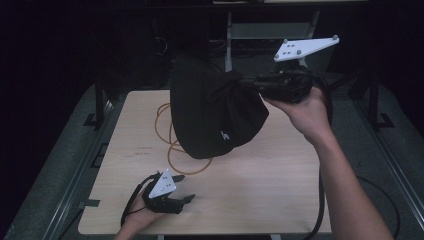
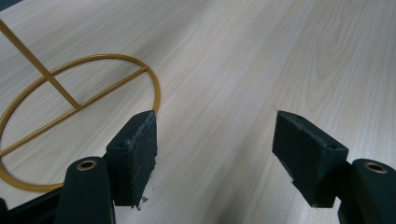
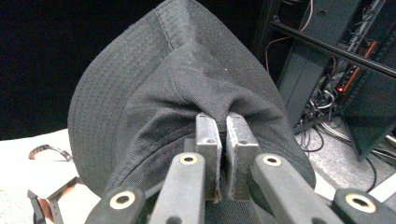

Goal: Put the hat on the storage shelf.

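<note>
A black bucket hat (image 1: 210, 115) with a small white logo hangs in the air above the far half of the table. My right gripper (image 1: 246, 82) comes in from the right and is shut on a fold of the hat's crown. In the right gripper view its two pads (image 3: 227, 140) pinch the cloth of the hat (image 3: 154, 93), whose brim spreads above and to the left. A yellow wire stand (image 1: 172, 145) lies on the table, partly under the hat. My left gripper (image 1: 184, 188) rests low near the front edge, open and with nothing in it. Its jaws (image 2: 215, 154) stand apart beside the wire ring (image 2: 79, 105).
The light wooden table (image 1: 280, 190) is bare to the right and front of the hat. A dark metal frame and a rack with cables (image 3: 336, 70) stand behind the table. The right gripper's cable (image 1: 320, 200) hangs down along the person's forearm.
</note>
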### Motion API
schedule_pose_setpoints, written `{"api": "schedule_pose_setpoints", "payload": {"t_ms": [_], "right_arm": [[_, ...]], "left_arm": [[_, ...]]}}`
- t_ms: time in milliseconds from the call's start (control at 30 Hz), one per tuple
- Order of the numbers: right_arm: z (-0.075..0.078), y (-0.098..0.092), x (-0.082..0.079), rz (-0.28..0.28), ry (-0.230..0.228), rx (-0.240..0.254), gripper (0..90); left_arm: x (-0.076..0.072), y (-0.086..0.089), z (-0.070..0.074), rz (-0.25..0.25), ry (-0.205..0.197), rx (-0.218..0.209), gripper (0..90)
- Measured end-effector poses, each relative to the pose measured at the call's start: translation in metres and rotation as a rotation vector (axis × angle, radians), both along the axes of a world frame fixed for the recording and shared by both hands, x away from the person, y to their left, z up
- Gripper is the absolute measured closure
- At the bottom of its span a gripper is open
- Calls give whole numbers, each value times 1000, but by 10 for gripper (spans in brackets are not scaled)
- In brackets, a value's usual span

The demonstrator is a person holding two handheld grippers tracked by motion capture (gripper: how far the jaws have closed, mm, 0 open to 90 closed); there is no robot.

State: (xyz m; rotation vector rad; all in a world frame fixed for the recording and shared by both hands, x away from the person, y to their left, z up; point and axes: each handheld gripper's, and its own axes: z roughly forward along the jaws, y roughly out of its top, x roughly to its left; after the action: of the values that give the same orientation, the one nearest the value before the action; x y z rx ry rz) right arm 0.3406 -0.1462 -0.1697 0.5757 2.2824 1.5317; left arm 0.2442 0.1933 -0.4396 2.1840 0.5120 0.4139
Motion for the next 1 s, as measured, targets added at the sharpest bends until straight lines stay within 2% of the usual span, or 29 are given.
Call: {"api": "schedule_pose_setpoints", "payload": {"t_ms": [267,500,633,800,833,1000], "right_arm": [[10,26,9,24,4,-40,856],[17,43,17,42,18,-48,856],[20,54,24,51,30,-53,855],[23,72,30,66,32,-82,855],[25,80,33,72,27,-103,855],[29,96,39,78,28,-133,855]], "left_arm": [[-2,-7,-1,-13,5,-17,298],[-2,-8,-1,-27,7,-6,298],[-3,-9,-2,-22,7,-18,296],[-1,-10,-2,-27,10,-16,295],[1,-9,-2,-27,11,-12,293],[1,-8,-2,-18,11,-30,291]]}}
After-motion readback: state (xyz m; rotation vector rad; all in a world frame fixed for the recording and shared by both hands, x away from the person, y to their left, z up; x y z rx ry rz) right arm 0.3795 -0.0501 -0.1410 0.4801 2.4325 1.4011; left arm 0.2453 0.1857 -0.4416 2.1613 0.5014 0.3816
